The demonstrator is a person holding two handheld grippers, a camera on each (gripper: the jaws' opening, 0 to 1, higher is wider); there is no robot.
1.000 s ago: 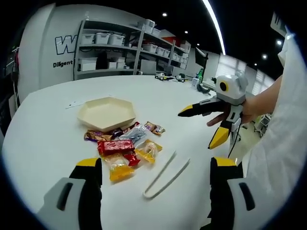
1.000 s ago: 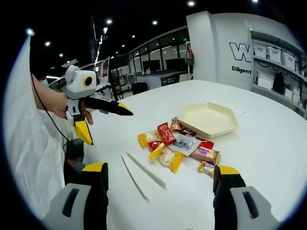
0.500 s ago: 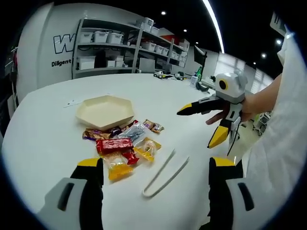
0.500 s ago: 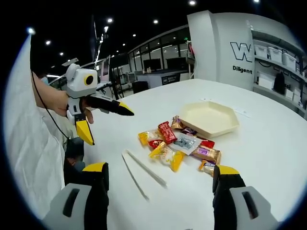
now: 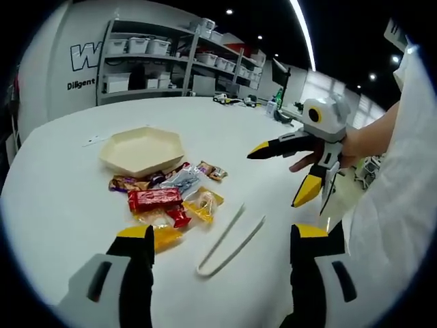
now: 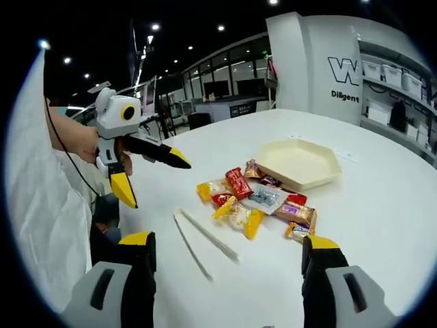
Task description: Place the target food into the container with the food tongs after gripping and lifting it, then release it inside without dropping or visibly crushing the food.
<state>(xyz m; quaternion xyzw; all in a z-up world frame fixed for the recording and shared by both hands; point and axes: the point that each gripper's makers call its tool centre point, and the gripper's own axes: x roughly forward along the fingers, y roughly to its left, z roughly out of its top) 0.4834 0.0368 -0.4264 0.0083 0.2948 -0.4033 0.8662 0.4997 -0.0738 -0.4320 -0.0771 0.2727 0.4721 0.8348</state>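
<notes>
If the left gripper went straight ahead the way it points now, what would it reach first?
Probably the food tongs lying on the white table, which sit between the open left gripper's jaws just ahead; the snack packets lie off to one side. Depth is uncertain.

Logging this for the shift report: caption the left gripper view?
Both grippers open above the table: tongs lie untouched beside wrapped snacks and the empty hexagonal tray.

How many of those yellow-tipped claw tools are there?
2, both open above the white table: the left gripper, also at left in the right gripper view, and the right gripper.
</notes>
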